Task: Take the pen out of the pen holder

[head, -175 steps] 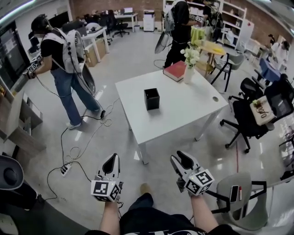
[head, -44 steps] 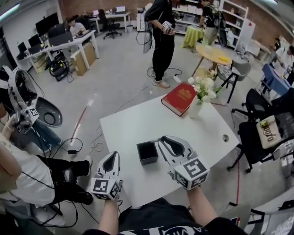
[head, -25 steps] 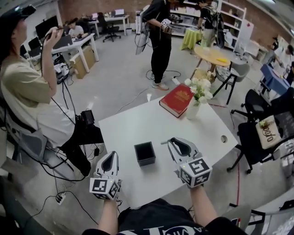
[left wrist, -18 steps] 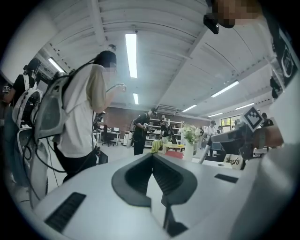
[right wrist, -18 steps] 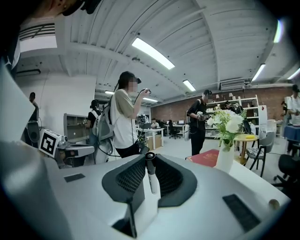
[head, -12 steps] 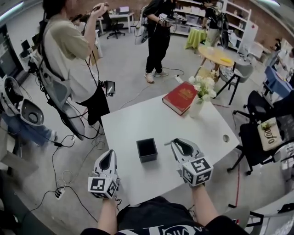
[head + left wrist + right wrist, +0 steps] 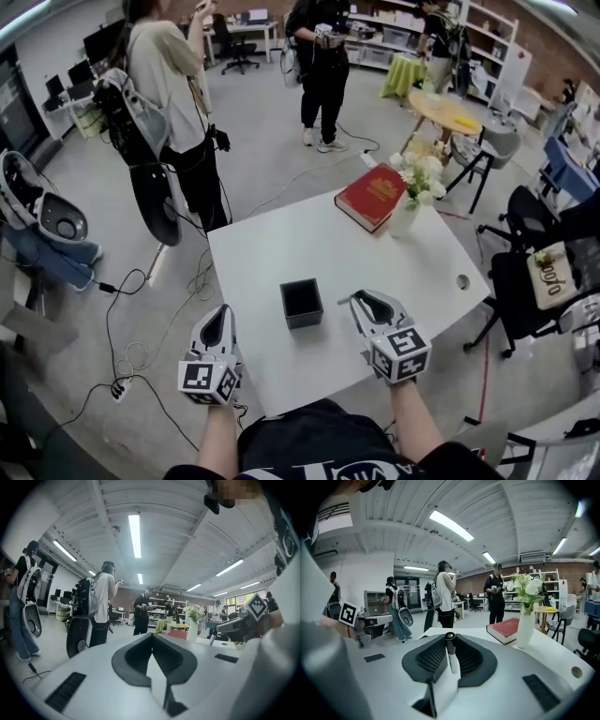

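Observation:
The black square pen holder (image 7: pixel 302 302) stands on the white table (image 7: pixel 281 244), near its front edge. Nothing sticks out above its rim. My right gripper (image 7: pixel 361 300) hovers just right of the holder, shut on a pen (image 7: pixel 450 654) with a white barrel and a black cap. The pen stands up between the pads (image 7: pixel 436 656) in the right gripper view, and its tip (image 7: pixel 342 300) pokes out toward the holder. My left gripper (image 7: pixel 217 317) hangs off the table's front left corner, shut and with nothing in it (image 7: pixel 152 667).
A red book (image 7: pixel 373 197) and a white vase of flowers (image 7: pixel 405 214) sit at the table's far right. A cable hole (image 7: pixel 461 281) is near the right edge. Two people (image 7: pixel 173 103) stand beyond the table. Office chairs (image 7: pixel 525 253) are on the right, and cables (image 7: pixel 141 309) lie on the floor at the left.
My right gripper has sunk a little toward the table with the pen still in it. The person in the beige shirt has walked further back and to the right.

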